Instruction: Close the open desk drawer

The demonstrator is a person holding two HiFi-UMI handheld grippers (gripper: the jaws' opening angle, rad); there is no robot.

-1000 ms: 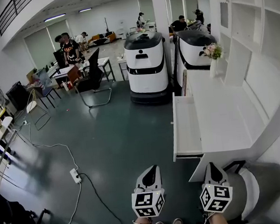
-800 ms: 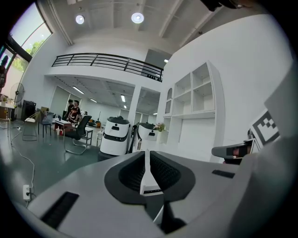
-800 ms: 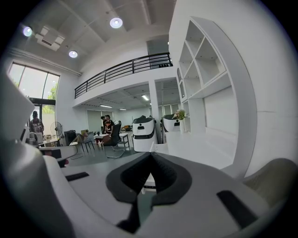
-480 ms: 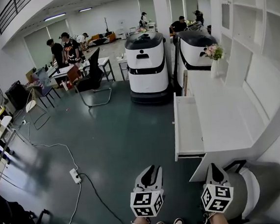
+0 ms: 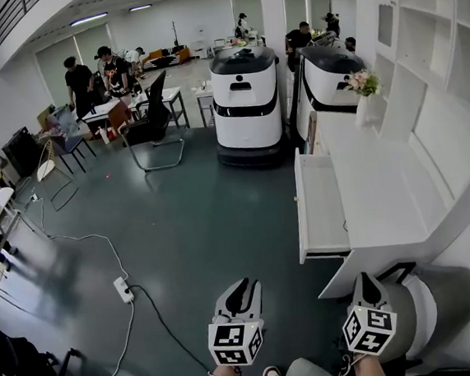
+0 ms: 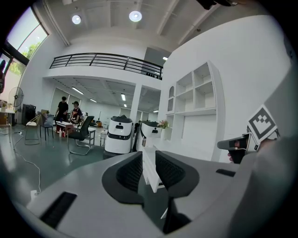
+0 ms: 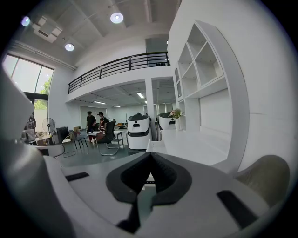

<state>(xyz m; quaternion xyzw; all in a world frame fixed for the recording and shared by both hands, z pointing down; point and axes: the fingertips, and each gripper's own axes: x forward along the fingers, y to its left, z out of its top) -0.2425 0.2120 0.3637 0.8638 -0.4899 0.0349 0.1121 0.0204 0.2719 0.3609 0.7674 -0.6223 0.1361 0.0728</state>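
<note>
**Open drawer ahead, neither tool touching it**

Standing back from the white desk (image 5: 385, 197) and looking along its front edge. Seeing the desk drawer (image 5: 321, 208) pulled well out over the floor on the left side of the desktop, with nothing visible inside. Placing it ahead of both tools and well apart from them.

Holding the left gripper (image 5: 239, 288) and right gripper (image 5: 364, 278) low and side by side, noses pointing forward. Probably lining up for the approach, judging by the posture. Carrying the left one over open floor, on the outer side of the drawer front. Reading that as the useful side for shoving the panel back toward the desk.

Checking the left gripper view: holding the jaws spread, gripping nothing, only framing the distant drawer through the gap. Checking the right gripper view: pressing the pads together at the tips, pinching nothing, touching nothing.

Judging the closing as not yet begun. Expecting to need no grasp, just a flat push on the front panel with a closed nose or the side of a jaw.

Noting two white service robots (image 5: 245, 99) parked beyond the drawer's far end, a grey upholstered seat (image 5: 436, 304) just beside the right gripper, and a power strip (image 5: 123, 290) with its cable on the floor to the left. Judging all of it clear of the push path, as far as visible.
</note>
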